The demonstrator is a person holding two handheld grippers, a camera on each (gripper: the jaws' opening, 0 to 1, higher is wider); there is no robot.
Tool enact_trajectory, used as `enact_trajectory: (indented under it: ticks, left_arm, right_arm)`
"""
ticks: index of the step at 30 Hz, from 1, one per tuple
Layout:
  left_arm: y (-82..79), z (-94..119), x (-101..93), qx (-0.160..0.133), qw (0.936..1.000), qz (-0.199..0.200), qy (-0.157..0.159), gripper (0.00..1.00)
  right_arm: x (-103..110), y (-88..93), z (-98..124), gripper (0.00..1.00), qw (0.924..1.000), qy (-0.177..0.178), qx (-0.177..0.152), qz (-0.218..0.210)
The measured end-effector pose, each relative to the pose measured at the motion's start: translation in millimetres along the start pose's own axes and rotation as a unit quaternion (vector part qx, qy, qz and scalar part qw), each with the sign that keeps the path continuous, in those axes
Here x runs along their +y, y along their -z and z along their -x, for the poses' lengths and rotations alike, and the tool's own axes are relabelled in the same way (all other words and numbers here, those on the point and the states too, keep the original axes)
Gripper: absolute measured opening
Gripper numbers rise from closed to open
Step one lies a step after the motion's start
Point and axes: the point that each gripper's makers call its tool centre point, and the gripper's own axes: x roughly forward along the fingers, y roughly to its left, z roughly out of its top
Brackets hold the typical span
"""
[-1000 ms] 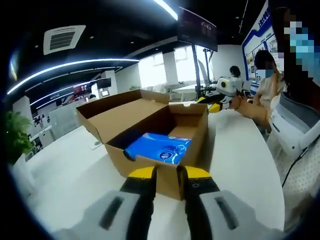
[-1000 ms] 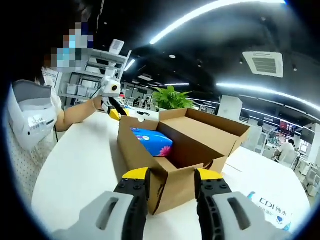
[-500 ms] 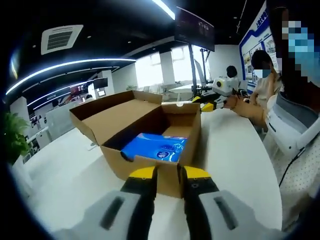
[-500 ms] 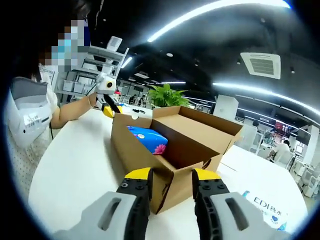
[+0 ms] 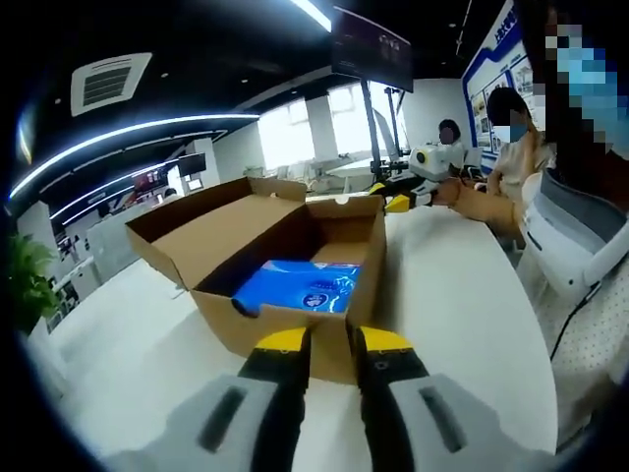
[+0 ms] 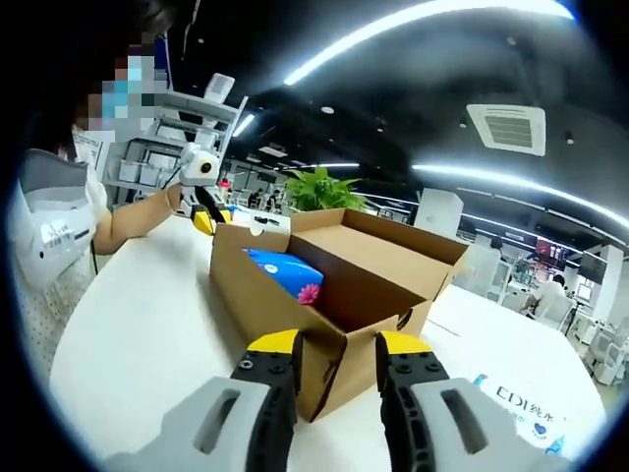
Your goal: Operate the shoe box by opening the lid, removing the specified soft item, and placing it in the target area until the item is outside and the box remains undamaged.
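A brown cardboard box (image 5: pixel 280 258) stands open on a white table (image 5: pixel 462 315), its lid (image 5: pixel 211 211) folded back and lying tilted beyond the far long side. Inside, against the inner wall, lies a blue soft pack (image 5: pixel 300 287) with printed markings; in the right gripper view the same pack (image 6: pixel 285 270) shows a pink flower print and leans against the wall of the box (image 6: pixel 324 295) nearest the person. The left gripper (image 5: pixel 329 344) sits at one short end of the box, its yellow-tipped jaws close together with a narrow gap between them; the near wall of the box lies just beyond the tips, and I cannot tell whether they pinch it. The right gripper (image 6: pixel 334 346) sits at the opposite end, at a corner of the box, its jaws set wider apart with the box corner showing in the gap between the tips; contact cannot be confirmed. In each view the other gripper appears beyond the far end of the box, held in a hand (image 5: pixel 472 202) of a person (image 5: pixel 575 236) in a white top at the table edge. In the right gripper view the lid (image 6: pixel 393 241) lies open to the far side, a green plant (image 6: pixel 319 189) stands behind the box, and blue print (image 6: pixel 531 403) marks the table (image 6: pixel 138 315) at lower right.
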Motion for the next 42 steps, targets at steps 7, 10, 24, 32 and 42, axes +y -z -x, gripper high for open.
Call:
enact_trajectory:
  ticks: [7, 10, 24, 32, 42]
  left_arm:
    - [-0.8, -1, -2.1, 0.003, 1.0000, -0.005, 0.002, 0.19]
    - [-1.0, -1, -2.4, 0.004, 1.0000, -0.007, 0.002, 0.19]
    - [-2.8, -4, -11.5, 0.005, 0.9998, -0.011, 0.017, 0.19]
    - [-4.9, -5, -21.2, 0.008, 0.9991, -0.026, 0.034, 0.18]
    - [-7.3, -7, -34.4, 0.006, 0.9976, -0.041, 0.055, 0.17]
  right_arm:
    - [-4, 1.4, -2, 0.29, 1.0000, 0.005, -0.006, -0.002]
    - [-4, 1.8, -2, 0.29, 0.9999, 0.007, -0.008, -0.003]
    - [-11, 4.3, -5, 0.29, 0.9998, 0.015, -0.012, -0.009]
    - [-17, 7.0, -6, 0.28, 0.9995, 0.024, -0.012, -0.018]
    - [-22, 9.8, -11, 0.32, 0.9993, 0.033, -0.009, -0.016]
